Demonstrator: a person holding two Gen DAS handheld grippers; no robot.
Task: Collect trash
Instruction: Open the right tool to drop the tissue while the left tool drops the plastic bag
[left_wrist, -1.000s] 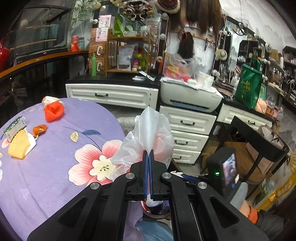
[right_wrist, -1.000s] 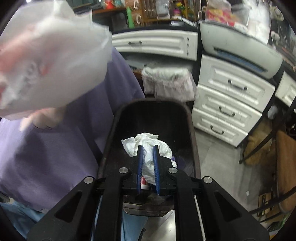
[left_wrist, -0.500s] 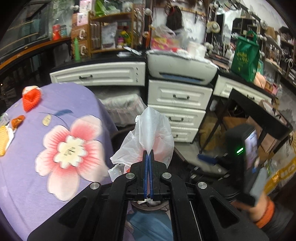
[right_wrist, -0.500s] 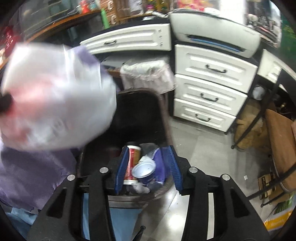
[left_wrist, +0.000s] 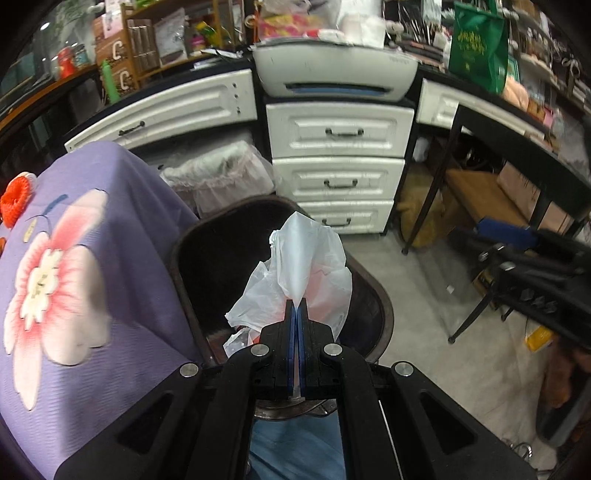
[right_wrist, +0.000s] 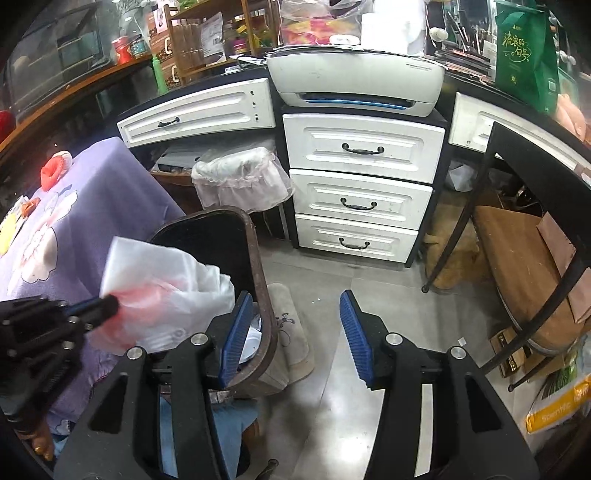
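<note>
My left gripper (left_wrist: 296, 303) is shut on a crumpled white plastic bag (left_wrist: 300, 273) with red showing inside, and holds it over a dark brown trash bin (left_wrist: 380, 314). The same bag (right_wrist: 166, 295), bin (right_wrist: 258, 266) and left gripper (right_wrist: 107, 304) show in the right wrist view. My right gripper (right_wrist: 295, 312) is open and empty, just right of the bin's rim, over the grey floor. White trash shows inside the bin between the bag and my right gripper's left finger.
A table with a purple flowered cloth (left_wrist: 74, 258) stands left of the bin, with a red net (left_wrist: 14, 199) and other scraps on it. A second, bag-lined bin (right_wrist: 240, 181) and white drawers (right_wrist: 362, 184) stand behind. A black-framed chair (right_wrist: 517, 258) is at right.
My right gripper opened, dropped its white tissue wad into the bin and moved right of the rim. My left gripper carried the bag from over the table to above the bin.
</note>
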